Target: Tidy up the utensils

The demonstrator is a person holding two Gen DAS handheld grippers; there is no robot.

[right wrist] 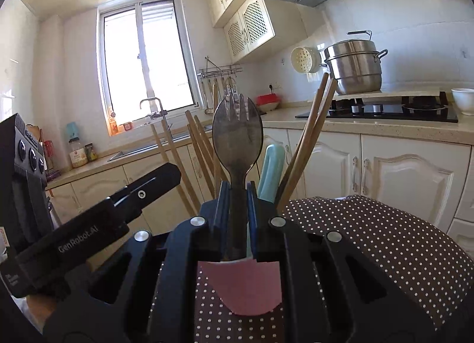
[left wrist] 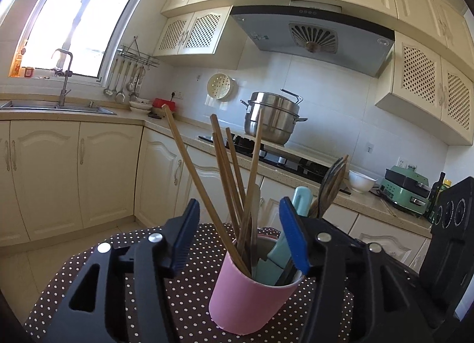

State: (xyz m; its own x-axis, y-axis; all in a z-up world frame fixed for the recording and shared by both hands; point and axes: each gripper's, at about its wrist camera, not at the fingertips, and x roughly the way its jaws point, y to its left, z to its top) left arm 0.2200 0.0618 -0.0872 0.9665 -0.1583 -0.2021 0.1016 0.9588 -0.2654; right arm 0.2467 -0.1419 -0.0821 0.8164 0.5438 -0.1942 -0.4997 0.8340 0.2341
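A pink cup [left wrist: 248, 298] stands on a brown polka-dot cloth [left wrist: 189, 278]. It holds several wooden chopsticks [left wrist: 195, 177], a teal handle [left wrist: 300, 199] and a dark spork [left wrist: 331, 189]. My left gripper [left wrist: 237, 233] is open, its blue pads on either side of the cup's rim. My right gripper [right wrist: 236, 195] is shut on the stem of the dark spork [right wrist: 237, 135], which stands upright above the pink cup [right wrist: 246, 286]. Chopsticks [right wrist: 308, 141] and the teal handle [right wrist: 271, 168] lean beside it. The left gripper's body [right wrist: 89, 224] shows at the left.
The cloth-covered table [right wrist: 385, 242] ends in rounded edges. Behind it run cream cabinets [left wrist: 89, 171], a sink with a faucet [left wrist: 63, 76], a hob with a steel pot [left wrist: 271, 118], a white bowl [left wrist: 361, 181] and a green appliance [left wrist: 406, 189].
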